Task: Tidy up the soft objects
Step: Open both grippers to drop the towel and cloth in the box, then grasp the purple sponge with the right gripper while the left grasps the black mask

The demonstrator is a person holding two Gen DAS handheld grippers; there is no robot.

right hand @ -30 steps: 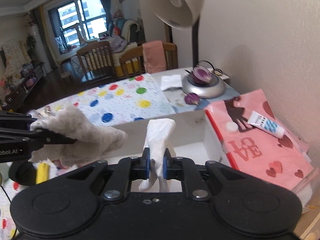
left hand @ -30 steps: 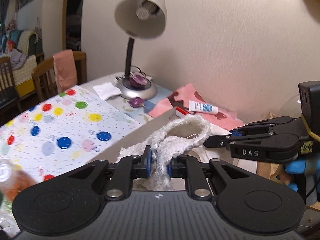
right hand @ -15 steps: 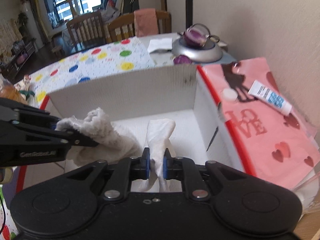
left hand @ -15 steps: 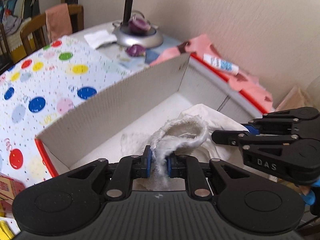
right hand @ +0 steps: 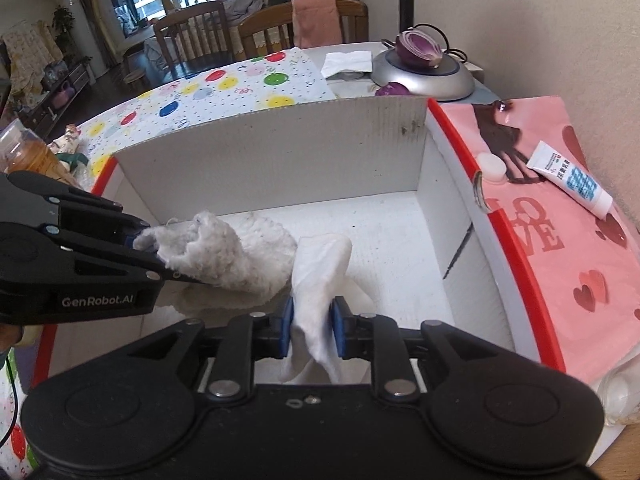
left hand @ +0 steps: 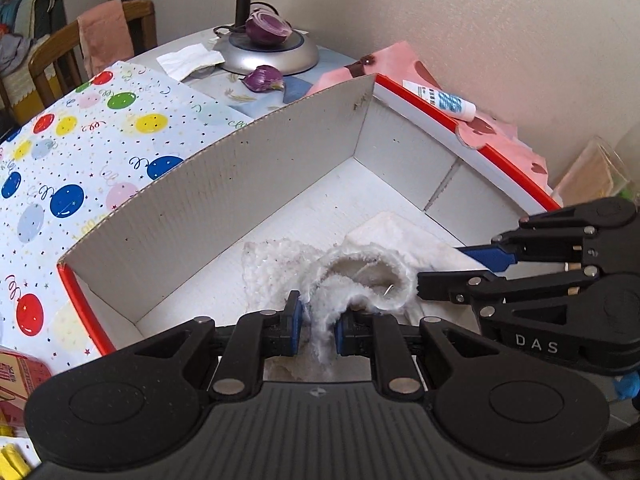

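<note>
Fluffy white pile fills the lower middle of my left wrist view: my left hand-held gripper [left hand: 316, 330] is clamped narrow on a fold of the fuzzy white cloth [left hand: 356, 276], which loops up in front of the pads and trails onto the floor of the white cardboard box [left hand: 224, 196]. To the right in that frame my right hand-held gripper [left hand: 460, 270] reaches in from the side, just above a smoother white cloth lying flat.

In the right wrist view, the left hand-held gripper [right hand: 160, 254] comes in from the left edge with the fuzzy bundle bunched at its tips. At centre bottom, the right hand-held gripper [right hand: 311, 334] pinches the thin white cloth [right hand: 320, 264], its free end standing up and drooping over. Both cloths sit low inside the box, touching or nearly touching its floor. On the far right a pink paper bag [right hand: 560, 248] carries a small tube [right hand: 570, 178], beside the box's red-edged wall.

Both pieces look light and limp, so I judge they will sag and slump wherever unsupported. The fuzzy one looks thick and grippy; the thin one may slip unless held on a doubled fold.
</note>
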